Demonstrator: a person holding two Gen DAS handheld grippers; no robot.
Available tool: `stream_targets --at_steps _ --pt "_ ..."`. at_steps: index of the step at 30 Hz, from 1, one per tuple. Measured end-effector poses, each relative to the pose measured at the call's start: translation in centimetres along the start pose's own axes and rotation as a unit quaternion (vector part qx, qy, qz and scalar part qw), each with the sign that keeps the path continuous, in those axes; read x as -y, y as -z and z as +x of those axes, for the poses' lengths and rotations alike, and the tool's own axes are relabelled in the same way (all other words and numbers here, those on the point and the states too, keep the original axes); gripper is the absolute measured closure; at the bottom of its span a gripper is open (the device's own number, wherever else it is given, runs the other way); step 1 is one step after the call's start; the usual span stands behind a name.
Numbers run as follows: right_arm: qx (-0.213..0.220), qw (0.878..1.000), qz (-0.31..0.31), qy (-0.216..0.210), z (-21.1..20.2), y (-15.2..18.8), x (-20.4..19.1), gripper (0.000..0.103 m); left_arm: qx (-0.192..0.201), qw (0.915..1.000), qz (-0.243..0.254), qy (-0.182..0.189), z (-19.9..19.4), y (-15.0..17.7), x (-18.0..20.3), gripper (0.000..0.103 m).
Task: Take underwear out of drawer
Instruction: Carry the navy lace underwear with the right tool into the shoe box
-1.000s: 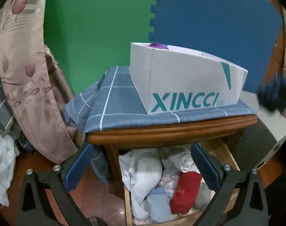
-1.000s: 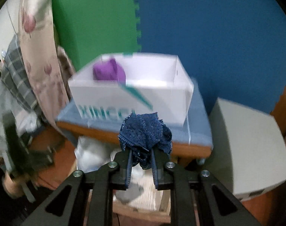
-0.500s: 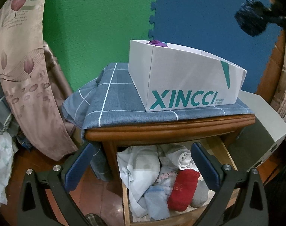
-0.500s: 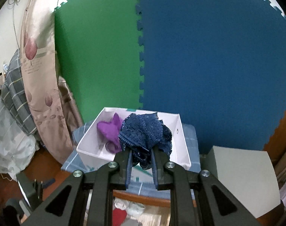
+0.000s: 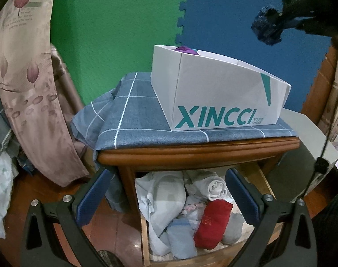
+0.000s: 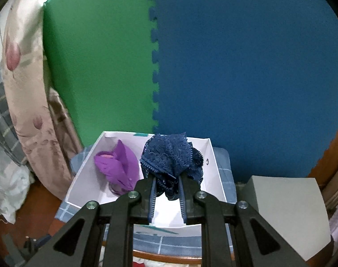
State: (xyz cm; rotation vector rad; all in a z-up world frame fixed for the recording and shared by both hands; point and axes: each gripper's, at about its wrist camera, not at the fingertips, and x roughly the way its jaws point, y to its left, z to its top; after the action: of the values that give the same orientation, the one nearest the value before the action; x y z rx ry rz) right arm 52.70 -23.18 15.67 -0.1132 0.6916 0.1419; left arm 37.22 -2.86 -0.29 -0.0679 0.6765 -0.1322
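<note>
Navy lace underwear [image 6: 171, 158]: bunched, clamped between the right gripper [image 6: 166, 197] fingers, hanging over the white box [image 6: 215, 171].
Key relation: box floor lies directly below and just ahead of the fingers; purple garment [image 6: 117, 166] lies left of them.
Left gripper [image 5: 166, 198]: fingers wide, empty, drawer [image 5: 146, 233] below.
Obscured: box depth under the lace; remaining drawer items indistinct.

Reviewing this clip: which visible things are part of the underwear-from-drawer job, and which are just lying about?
Job:
- navy lace underwear, clamped in right gripper
- open drawer of clothes
- white shoebox
- purple underwear in it
- left gripper, open, over the drawer

Lying about:
- checked cloth
- floral curtain
- grey box
- foam wall mats
</note>
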Motion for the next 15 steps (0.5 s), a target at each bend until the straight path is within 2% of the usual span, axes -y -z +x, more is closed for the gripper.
stream_targets --at_steps 15 --pt "-0.059 0.998 0.0 0.027 7.7 2.6 0.6 0.086 -0.009 0.9998 -0.015 0.009 0.3 -0.2 -0.2 0.001"
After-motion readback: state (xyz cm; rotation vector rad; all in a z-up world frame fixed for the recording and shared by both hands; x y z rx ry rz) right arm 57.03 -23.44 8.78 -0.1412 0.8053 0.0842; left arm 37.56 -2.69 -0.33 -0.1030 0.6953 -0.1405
